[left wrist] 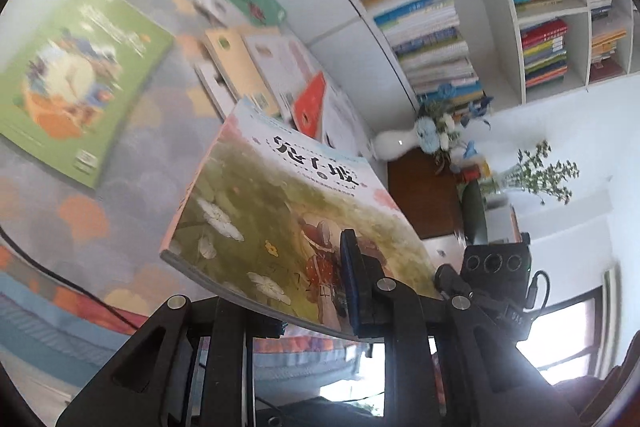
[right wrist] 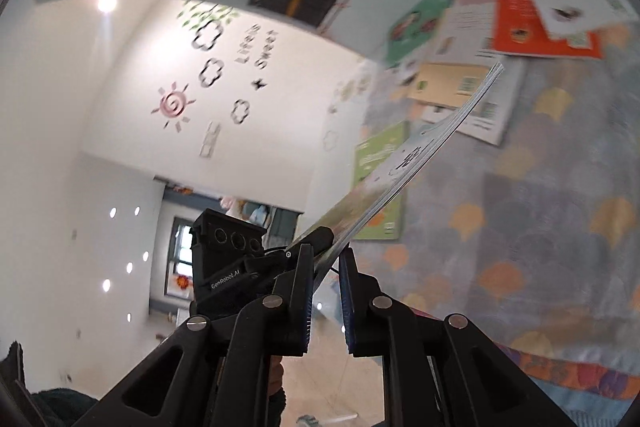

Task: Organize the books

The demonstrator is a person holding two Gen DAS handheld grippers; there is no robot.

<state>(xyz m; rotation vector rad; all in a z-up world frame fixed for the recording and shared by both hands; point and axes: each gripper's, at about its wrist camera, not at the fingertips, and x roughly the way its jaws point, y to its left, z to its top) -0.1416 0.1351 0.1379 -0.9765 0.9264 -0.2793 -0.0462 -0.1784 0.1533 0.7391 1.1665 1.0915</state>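
My left gripper [left wrist: 320,307] is shut on the near edge of a picture book [left wrist: 288,215] with a meadow, white flowers and a girl in a hat on its cover. The book is held off the carpet. In the right wrist view the same book [right wrist: 404,167] shows edge-on, and its lower corner sits between the fingers of my right gripper [right wrist: 326,267]. The right jaws stand slightly apart around the book edge. The other gripper's body [right wrist: 228,259] is close at the left. More books lie on the carpet: a green one [left wrist: 76,83] and a loose pile [left wrist: 260,67].
A white bookshelf [left wrist: 460,7] full of books runs along the back. A white vase with flowers [left wrist: 424,135] and a dark wooden cabinet [left wrist: 424,195] stand by it. A patterned carpet [right wrist: 540,211] covers the floor. A black cable [left wrist: 60,283] crosses the carpet.
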